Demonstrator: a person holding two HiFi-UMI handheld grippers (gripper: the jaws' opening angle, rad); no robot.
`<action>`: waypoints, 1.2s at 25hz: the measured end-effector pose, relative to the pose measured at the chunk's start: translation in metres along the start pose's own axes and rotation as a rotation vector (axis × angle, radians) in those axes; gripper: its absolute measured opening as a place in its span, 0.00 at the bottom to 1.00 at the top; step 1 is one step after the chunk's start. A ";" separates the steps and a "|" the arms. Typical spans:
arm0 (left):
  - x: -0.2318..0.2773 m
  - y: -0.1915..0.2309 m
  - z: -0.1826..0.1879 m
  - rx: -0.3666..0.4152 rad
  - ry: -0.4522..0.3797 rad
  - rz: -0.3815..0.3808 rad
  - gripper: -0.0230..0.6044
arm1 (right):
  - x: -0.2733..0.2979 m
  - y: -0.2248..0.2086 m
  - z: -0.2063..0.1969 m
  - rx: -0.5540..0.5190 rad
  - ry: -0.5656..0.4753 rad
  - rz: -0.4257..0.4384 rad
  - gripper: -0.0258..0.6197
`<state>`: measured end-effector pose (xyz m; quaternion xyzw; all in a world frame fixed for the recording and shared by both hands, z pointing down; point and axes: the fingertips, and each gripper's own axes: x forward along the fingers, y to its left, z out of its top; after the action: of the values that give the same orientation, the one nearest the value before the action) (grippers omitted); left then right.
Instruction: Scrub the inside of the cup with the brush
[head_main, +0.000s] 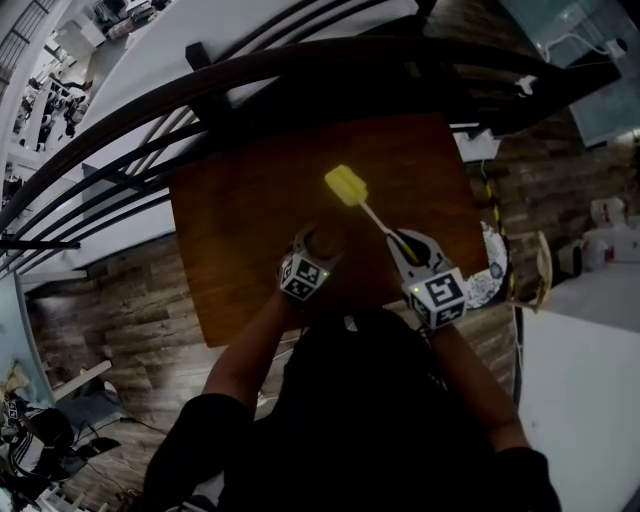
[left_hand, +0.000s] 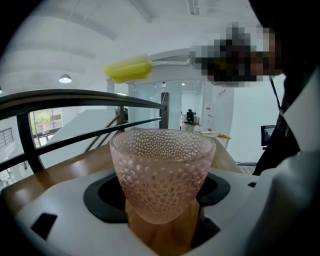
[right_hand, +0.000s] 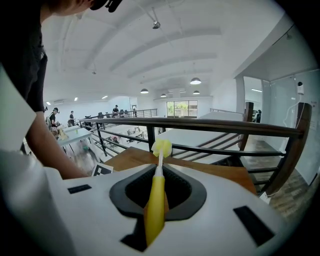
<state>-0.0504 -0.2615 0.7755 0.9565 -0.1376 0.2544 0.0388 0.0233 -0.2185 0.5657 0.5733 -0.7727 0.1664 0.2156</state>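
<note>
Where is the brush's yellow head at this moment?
In the head view, the brush's yellow head is over the wooden table, ahead of the cup in the left tongs, not inside it; the right tongs hold its handle.

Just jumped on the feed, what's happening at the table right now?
A person works over the wooden table with two handheld grippers. The left gripper is clamped on a pink dimpled cup. The right gripper grips the yellow brush by its handle. Its sponge head is in the air outside the cup, so no scrubbing yet.
</note>
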 end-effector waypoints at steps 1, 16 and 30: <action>0.002 0.000 -0.003 0.001 0.000 -0.001 0.63 | 0.002 0.000 -0.001 0.007 0.004 0.000 0.11; 0.031 -0.003 -0.027 -0.049 -0.007 -0.036 0.63 | 0.026 -0.010 -0.007 0.004 0.026 0.007 0.11; 0.035 -0.010 -0.047 -0.003 0.067 -0.083 0.63 | 0.035 -0.012 -0.012 0.002 0.053 0.023 0.11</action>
<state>-0.0404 -0.2538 0.8334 0.9522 -0.0970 0.2843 0.0551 0.0275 -0.2437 0.5946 0.5602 -0.7730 0.1848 0.2335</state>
